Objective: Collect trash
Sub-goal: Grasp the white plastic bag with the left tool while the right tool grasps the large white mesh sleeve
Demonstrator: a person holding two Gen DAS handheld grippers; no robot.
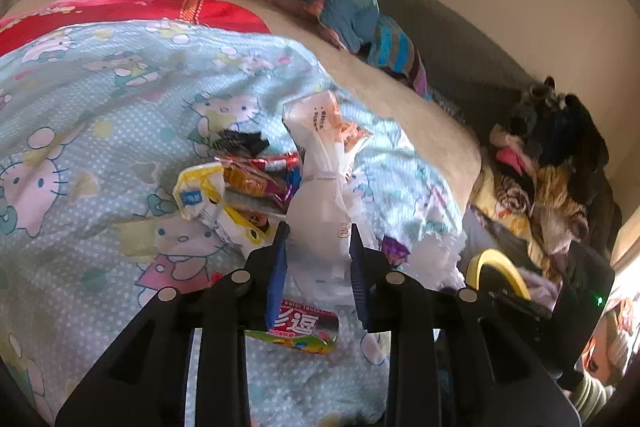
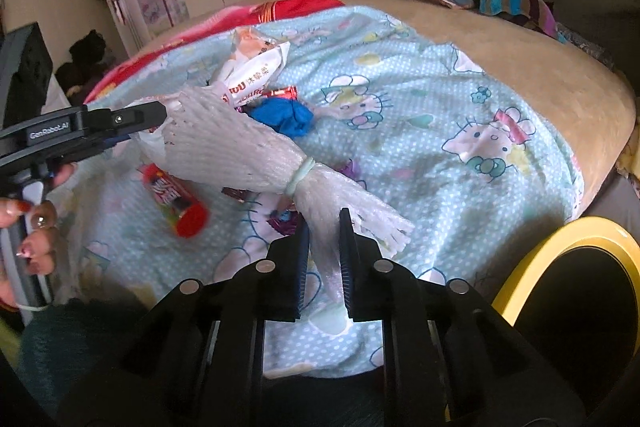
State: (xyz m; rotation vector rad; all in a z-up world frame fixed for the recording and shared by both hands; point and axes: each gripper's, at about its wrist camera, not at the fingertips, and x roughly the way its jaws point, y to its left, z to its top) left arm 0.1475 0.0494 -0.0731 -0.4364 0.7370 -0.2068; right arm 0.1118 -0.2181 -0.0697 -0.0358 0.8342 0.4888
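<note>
- Left wrist view: left gripper [image 1: 319, 241] clamped on white foam net sleeve [image 1: 320, 223], centre frame, above wrappers on the bed [image 1: 100, 115].
- Right wrist view: right gripper [image 2: 323, 227] clamped on the sleeve's frayed tail [image 2: 320, 215], lower centre; opposing pulls could tear it before the yellow-rimmed bin [image 2: 532, 259].

My left gripper [image 1: 319, 239] has its jaws closed on the near end of a white foam net sleeve [image 1: 320, 203], tied with a band beyond my jaws. Left of them lie crumpled snack wrappers [image 1: 240, 187] on the cartoon-print quilt [image 1: 100, 115]; beneath them sits a candy tube [image 1: 304, 327]. A yellow-rimmed bin [image 1: 496, 271] is to the right.
</note>
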